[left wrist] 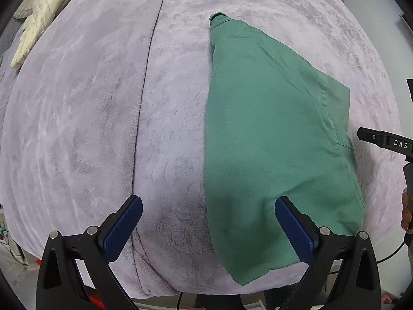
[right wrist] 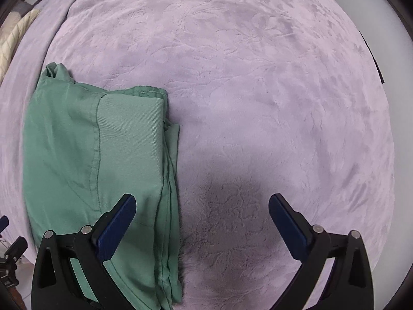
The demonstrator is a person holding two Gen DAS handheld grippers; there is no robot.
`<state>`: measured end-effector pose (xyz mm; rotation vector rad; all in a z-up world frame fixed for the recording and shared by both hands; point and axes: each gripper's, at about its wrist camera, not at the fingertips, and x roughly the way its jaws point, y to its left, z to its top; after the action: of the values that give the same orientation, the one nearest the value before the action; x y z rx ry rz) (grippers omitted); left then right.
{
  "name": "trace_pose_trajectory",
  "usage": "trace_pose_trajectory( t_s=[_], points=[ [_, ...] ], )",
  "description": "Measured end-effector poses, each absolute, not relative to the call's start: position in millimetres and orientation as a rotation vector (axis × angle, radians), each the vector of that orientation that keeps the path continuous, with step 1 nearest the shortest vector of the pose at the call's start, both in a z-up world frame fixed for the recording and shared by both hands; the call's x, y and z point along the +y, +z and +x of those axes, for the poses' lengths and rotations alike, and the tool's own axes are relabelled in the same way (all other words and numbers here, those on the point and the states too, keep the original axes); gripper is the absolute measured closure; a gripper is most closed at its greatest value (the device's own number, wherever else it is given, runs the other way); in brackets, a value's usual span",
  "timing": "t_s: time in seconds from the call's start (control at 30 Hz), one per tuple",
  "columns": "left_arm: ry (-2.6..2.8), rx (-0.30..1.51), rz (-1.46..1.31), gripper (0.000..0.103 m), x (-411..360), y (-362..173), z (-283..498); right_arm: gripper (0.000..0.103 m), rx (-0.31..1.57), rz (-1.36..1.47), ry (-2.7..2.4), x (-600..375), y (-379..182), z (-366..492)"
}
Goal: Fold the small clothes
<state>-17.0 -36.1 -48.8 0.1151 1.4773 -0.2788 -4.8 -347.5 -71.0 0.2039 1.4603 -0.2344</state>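
Note:
A green garment (left wrist: pixel 271 134) lies folded lengthwise on a lilac plush blanket (left wrist: pixel 90 103). Seen from the left wrist, it runs from a narrow far end down to the near edge. My left gripper (left wrist: pixel 207 206) hangs above the garment's left edge, open, nothing between its blue pads. From the right wrist, the same green garment (right wrist: pixel 103 155) lies at the left with layered edges along its right side. My right gripper (right wrist: pixel 202 206) is open wide above that right edge. Its left finger is over the cloth and its right finger over the blanket (right wrist: pixel 258 90).
A cream quilted jacket (left wrist: pixel 44 13) lies at the far left of the bed. A dark seam (left wrist: pixel 147 103) runs down the blanket left of the garment. The right-hand tool's black body (left wrist: pixel 384 142) and a hand (left wrist: pixel 406 211) show at the right edge. Floor and cables lie beyond the near edge.

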Motion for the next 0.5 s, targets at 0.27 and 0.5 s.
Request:
trace_pose_trajectory(
  t_s=[0.27, 0.5],
  points=[
    [-0.251, 1.472, 0.145, 0.000, -32.5, -50.2, -17.7, 0.001, 1.474, 0.255, -0.184, -332.2, -59.6, -22.5],
    [-0.323, 1.526, 0.226, 0.000, -26.9, -78.6, -44.3, 0.001, 1.505, 0.226, -0.160, -295.6, -57.5, -86.8]
  ],
)
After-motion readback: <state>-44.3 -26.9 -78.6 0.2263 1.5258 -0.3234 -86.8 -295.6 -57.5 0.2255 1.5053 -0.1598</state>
